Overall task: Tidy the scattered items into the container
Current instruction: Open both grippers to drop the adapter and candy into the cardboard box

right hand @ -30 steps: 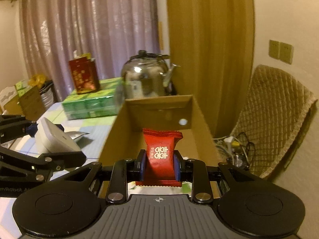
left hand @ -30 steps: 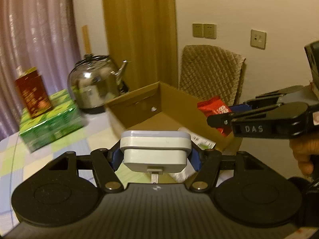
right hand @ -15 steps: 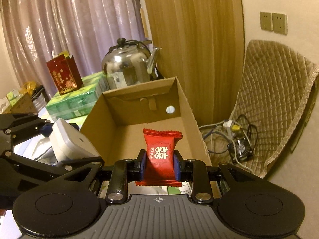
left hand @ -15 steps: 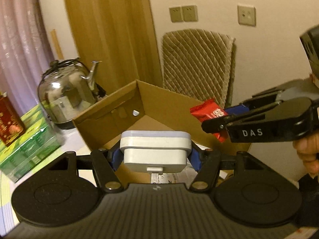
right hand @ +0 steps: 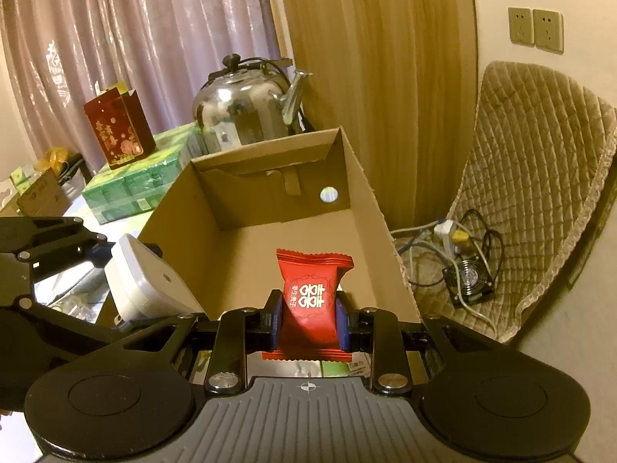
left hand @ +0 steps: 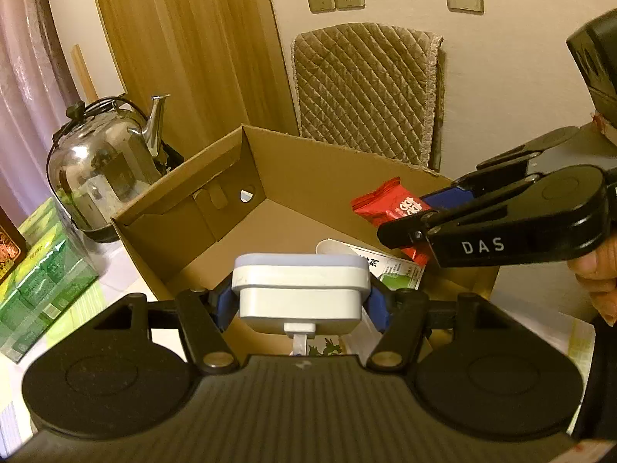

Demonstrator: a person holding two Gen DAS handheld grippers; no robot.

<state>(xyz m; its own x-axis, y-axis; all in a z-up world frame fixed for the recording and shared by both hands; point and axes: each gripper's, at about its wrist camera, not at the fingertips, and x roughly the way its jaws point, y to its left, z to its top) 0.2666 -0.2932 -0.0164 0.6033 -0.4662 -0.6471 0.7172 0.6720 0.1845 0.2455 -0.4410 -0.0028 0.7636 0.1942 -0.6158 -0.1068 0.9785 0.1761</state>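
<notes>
Far left: a dark red printed gift box (right hand: 117, 131) stands on a green shrink-wrapped pack of cartons (right hand: 142, 181) on the table.
Behind the container: a shiny steel kettle (left hand: 104, 162) with a black lid knob, just beside the back wall of the box.
Left gripper (left hand: 300, 303): clenched on a white rounded-rectangle plastic charger block (left hand: 300, 289), blue pads pressing both its sides, held over the near left edge of the container.
Container: an open brown cardboard box (right hand: 266, 239) with a round hole in its back wall; a white and green printed packet (left hand: 389, 270) lies on its floor.
Right gripper (right hand: 308, 320): closed on a red foil-wrapped candy with white characters (right hand: 310, 301), held upright above the box interior.
Far right: a beige quilted cushioned chair (right hand: 536, 177) by the wall; a person's hand (left hand: 595, 277) grips the right tool.
</notes>
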